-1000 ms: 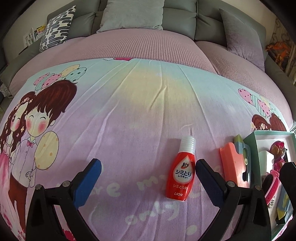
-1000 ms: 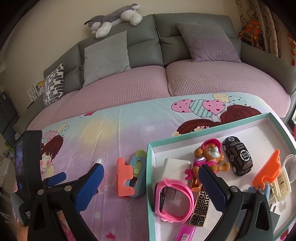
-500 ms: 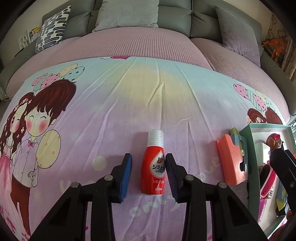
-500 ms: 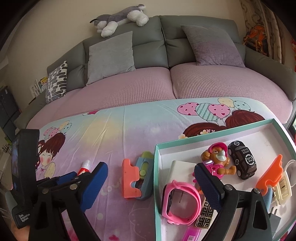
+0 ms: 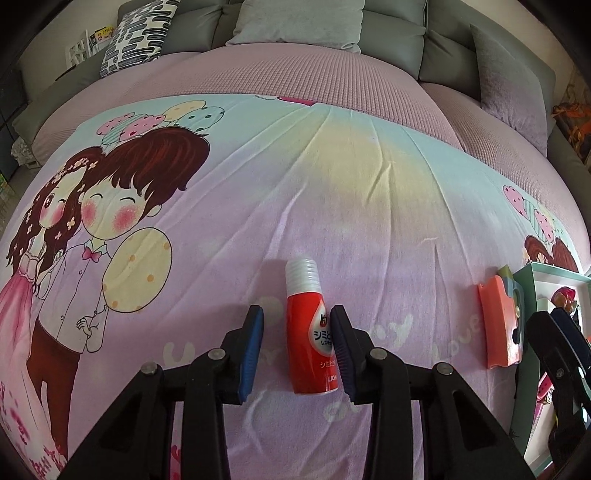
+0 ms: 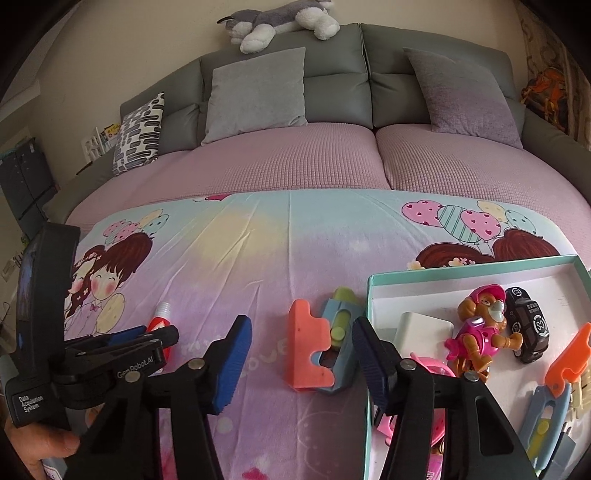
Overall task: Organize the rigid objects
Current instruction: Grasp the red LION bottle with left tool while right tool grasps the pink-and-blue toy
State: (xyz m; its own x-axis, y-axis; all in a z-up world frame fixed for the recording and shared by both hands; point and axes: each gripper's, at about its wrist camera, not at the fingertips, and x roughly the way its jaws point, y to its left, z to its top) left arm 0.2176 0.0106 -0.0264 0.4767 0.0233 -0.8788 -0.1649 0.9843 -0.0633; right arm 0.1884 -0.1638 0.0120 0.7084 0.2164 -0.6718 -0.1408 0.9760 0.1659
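A small red bottle (image 5: 309, 332) with a white ribbed cap lies on the cartoon-print blanket, cap pointing away. My left gripper (image 5: 296, 350) straddles it with the jaws narrowed; the right pad (image 5: 341, 350) touches its side, the left pad (image 5: 253, 350) stands a gap away. The bottle also shows in the right wrist view (image 6: 159, 321), partly hidden behind the left gripper. My right gripper (image 6: 300, 363) is open and empty above an orange and blue toy (image 6: 320, 350) lying beside the teal box (image 6: 406, 275).
The teal box holds a pink dog figure (image 6: 476, 330), a black toy car (image 6: 528, 326), a white block (image 6: 424, 330), a pink watch (image 6: 430, 369) and an orange-blue toy (image 6: 557, 384). Sofa cushions (image 6: 255, 92) and a plush dog (image 6: 280, 18) stand behind.
My left gripper closed from wide open to narrow around the red bottle and moved up to it. My right gripper shifted left from over the box to over the orange and blue toy.
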